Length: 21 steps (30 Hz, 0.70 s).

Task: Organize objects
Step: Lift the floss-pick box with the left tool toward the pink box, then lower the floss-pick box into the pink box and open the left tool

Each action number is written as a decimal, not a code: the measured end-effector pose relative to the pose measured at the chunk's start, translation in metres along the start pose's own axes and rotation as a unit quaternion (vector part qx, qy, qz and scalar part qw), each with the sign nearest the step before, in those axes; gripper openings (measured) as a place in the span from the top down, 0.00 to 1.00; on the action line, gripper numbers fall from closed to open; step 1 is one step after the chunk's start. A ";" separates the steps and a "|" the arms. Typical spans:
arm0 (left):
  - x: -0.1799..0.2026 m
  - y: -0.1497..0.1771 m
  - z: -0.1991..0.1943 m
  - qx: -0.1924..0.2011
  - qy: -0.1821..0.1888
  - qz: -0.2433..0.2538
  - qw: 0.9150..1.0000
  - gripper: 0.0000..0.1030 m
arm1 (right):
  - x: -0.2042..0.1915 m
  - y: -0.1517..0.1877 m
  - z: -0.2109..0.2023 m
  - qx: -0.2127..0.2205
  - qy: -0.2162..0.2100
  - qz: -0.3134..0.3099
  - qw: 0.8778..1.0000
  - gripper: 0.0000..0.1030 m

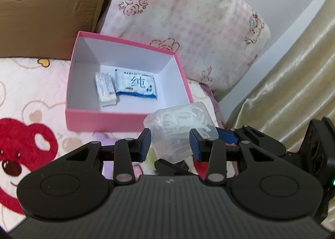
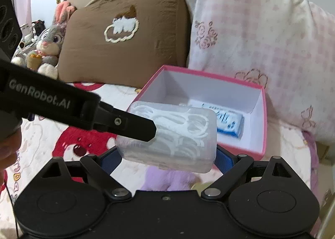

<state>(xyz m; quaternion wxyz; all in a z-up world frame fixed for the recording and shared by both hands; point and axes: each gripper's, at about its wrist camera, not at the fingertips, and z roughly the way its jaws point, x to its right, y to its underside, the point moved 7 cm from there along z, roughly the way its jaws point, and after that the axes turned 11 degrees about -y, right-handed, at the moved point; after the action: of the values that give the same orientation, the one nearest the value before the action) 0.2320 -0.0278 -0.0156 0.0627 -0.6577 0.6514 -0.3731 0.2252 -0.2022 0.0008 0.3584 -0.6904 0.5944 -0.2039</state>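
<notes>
**Clear floss-pick case gripped from two sides, short of the pink box**

Left gripper: closing narrowly on the clear plastic case, blue pads pressing its two short sides. Holding white floss picks inside, lid shut. Case sitting tilted between the fingers, raised off the bedding.

Right gripper: standing wide, blue pads bearing against the long ends of the same case. Crossing in from the left of this view, one black finger of the left gripper, lying over the near corner of the case.

Just beyond both grippers: pink box resting open on the bedspread, white inside. Case overhanging its near right corner in the left wrist view, not inside it. Lying on the box floor: a blue-and-white wipes packet and, touching its left edge, a small white pack.

Further out, behind the box: brown pillow to the left, pink checked pillow to the right. Far left in the right wrist view: grey plush rabbit. Right of the left gripper: beige curtain.
</notes>
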 end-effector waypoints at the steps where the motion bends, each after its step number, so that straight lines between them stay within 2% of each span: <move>1: 0.001 -0.007 0.004 -0.003 0.001 -0.006 1.000 0.62 | 0.003 -0.003 -0.001 0.002 0.003 -0.003 1.000 0.09; 6: -0.001 -0.039 0.041 -0.039 -0.004 -0.027 0.999 0.62 | 0.036 -0.022 0.021 -0.012 0.004 0.022 1.000 0.09; 12: -0.010 -0.061 0.105 -0.064 -0.029 -0.047 0.996 0.62 | 0.077 -0.021 0.071 -0.032 0.020 0.055 0.998 0.09; 15: -0.017 -0.071 0.138 -0.083 -0.039 -0.058 0.994 0.63 | 0.097 -0.024 0.097 -0.056 0.025 0.071 0.996 0.09; 19: -0.029 -0.075 0.175 -0.113 -0.048 -0.085 0.989 0.63 | 0.123 -0.023 0.126 -0.098 0.014 0.127 0.987 0.09; 21: -0.034 -0.076 0.190 -0.118 -0.053 -0.091 0.987 0.63 | 0.131 -0.023 0.139 -0.112 0.018 0.128 0.985 0.09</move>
<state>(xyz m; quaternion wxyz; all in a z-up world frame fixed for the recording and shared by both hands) 0.4062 -0.0631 -0.1218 -0.0150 -0.7360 0.6239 -0.2624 0.3668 -0.2927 -0.0933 0.2911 -0.6408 0.7032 -0.1009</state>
